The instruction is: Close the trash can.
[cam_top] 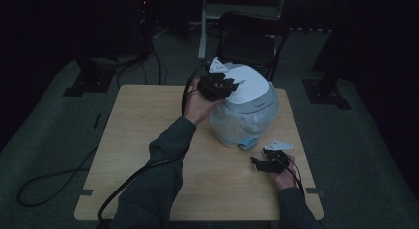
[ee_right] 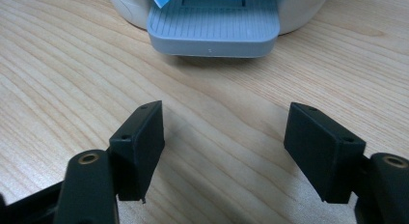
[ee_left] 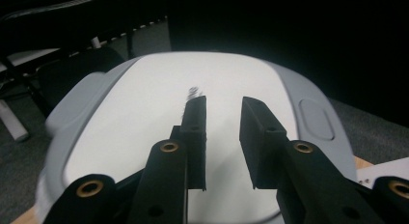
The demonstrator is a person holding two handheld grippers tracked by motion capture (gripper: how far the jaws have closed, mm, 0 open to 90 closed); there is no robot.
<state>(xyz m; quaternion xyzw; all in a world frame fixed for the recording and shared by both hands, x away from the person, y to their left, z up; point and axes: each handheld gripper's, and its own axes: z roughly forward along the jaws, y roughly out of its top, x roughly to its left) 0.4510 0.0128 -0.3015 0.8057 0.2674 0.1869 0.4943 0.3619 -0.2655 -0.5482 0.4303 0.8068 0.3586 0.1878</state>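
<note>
Both grippers empty: left gripper [ee_left: 223,132] narrowly parted above upright bin [cam_top: 244,110], pedal [ee_right: 212,35] facing wide-open right gripper [ee_right: 224,151].

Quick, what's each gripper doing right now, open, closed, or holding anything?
Left gripper: jaws slightly apart over the bin lid, nothing between them.
Right gripper: jaws wide open above the table, facing the bin's foot pedal, holding nothing.

A pale wooden bench [ee_right: 72,64] with visible grain and a smooth matt finish carries a white and grey plastic pedal bin [cam_top: 247,98]; its lid is smooth and matt, its grey plastic pedal [ee_right: 212,28] ribbed, its thin translucent plastic liner [cam_top: 242,123] crinkled and faintly glossy.
</note>
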